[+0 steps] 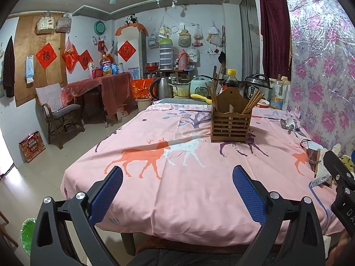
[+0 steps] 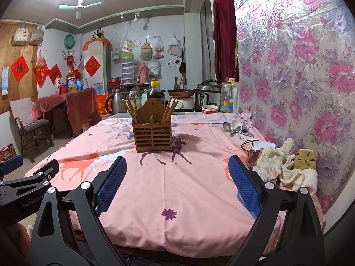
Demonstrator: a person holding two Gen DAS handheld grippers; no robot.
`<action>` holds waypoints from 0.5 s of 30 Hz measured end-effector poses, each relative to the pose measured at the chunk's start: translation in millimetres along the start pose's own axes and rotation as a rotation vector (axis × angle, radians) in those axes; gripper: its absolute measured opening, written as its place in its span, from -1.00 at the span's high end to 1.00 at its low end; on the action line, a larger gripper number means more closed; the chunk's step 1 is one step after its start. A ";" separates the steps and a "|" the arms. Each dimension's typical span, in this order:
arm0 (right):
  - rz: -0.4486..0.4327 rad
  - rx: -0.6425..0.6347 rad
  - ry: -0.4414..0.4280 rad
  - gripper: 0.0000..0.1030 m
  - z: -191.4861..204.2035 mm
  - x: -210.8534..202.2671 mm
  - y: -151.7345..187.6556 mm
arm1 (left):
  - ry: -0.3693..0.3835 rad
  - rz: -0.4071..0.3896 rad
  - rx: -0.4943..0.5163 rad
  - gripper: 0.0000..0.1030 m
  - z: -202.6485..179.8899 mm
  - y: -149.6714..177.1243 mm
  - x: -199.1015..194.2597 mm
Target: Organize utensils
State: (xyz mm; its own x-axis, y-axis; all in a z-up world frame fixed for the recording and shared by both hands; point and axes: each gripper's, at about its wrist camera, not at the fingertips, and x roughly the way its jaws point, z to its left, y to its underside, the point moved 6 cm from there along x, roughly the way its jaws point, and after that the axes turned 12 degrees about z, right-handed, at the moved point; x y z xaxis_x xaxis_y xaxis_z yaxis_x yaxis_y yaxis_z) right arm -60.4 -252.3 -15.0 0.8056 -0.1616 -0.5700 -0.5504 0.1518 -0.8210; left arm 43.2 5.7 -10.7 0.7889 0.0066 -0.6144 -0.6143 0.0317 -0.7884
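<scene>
A brown slatted wooden utensil holder [image 1: 230, 122] [image 2: 152, 133] stands upright mid-table with chopsticks [image 1: 253, 102] [image 2: 131, 109] leaning out of both its compartments. A small heap of spoons [image 1: 289, 125] [image 2: 235, 128], metal and white, lies on the cloth near the flowered wall. My left gripper [image 1: 177, 173] hovers open over the table's near edge, nothing between its blue pads. My right gripper [image 2: 177, 166] is also open and empty, well short of the holder. Each gripper's black body shows at the edge of the other's view.
The table wears a pink deer-print cloth [image 2: 168, 188]. Rags and a cloth bundle [image 2: 286, 166] sit at the right edge by the wall. Cookers, a kettle [image 1: 163, 87], bottles and a bowl [image 2: 209, 109] crowd the far end. A chair [image 1: 57, 115] stands left on the floor.
</scene>
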 end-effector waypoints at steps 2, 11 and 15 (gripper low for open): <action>0.002 0.000 0.000 -0.74 0.1 0.9 1.2 | 0.000 0.001 0.001 -0.89 -0.3 -0.7 0.0; 0.002 0.001 -0.001 -0.74 -0.1 0.9 0.9 | -0.014 -0.004 0.005 -0.89 -4.3 -1.0 -1.4; 0.003 0.001 0.000 -0.74 0.2 0.9 1.5 | -0.016 -0.007 0.001 -0.89 -2.6 -0.6 -1.4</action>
State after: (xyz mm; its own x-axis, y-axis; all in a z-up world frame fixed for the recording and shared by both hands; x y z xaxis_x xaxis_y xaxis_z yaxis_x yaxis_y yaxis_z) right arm -60.5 -252.1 -16.7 0.8038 -0.1610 -0.5727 -0.5529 0.1532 -0.8190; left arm 42.5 3.1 -9.4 0.7931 0.0222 -0.6087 -0.6091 0.0325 -0.7924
